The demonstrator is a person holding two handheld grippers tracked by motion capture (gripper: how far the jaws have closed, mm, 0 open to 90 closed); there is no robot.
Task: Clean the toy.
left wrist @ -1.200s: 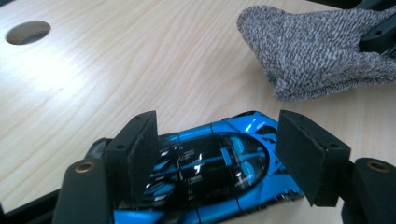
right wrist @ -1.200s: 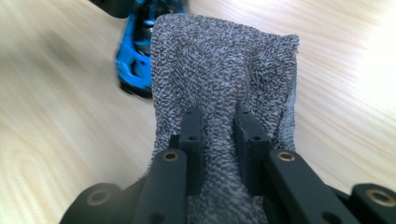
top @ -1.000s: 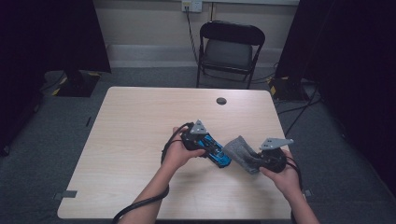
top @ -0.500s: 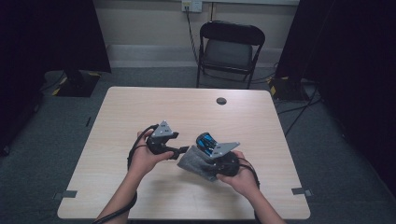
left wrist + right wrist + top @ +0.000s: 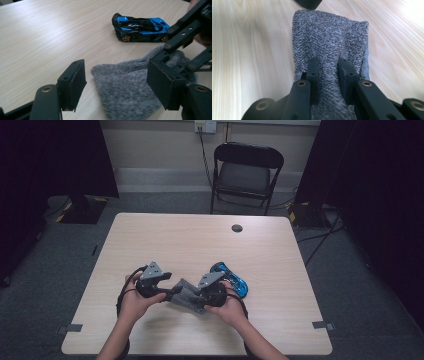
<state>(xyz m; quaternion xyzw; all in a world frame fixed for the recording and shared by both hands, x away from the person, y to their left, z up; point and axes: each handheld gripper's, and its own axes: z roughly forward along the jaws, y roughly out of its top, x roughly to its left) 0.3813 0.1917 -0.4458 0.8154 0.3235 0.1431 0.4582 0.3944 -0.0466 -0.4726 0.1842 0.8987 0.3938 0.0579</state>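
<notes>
Right gripper (image 5: pixel 329 75): fingers (image 5: pixel 313 72) are pinched on a raised fold of the grey cloth (image 5: pixel 329 42), as seen in the right gripper view. Compared with a second ago, the cloth has been carried leftward across the bench (image 5: pixel 200 240); it was then right of the blue toy car (image 5: pixel 229 279) and is now lying just left of the car, the car itself having been left on the bench and no longer held.

Left gripper (image 5: pixel 117 85): fingers (image 5: pixel 75 82) are spread, astride the cloth's near corner, with no contact visible. It has been brought back toward the cloth from further left.

Judgement: a two-handed hold on the cloth is being set up, probably for spreading or folding beside the car. Beyond the car, a small dark disc (image 5: pixel 237 228) is noted on the bench, untouched.
</notes>
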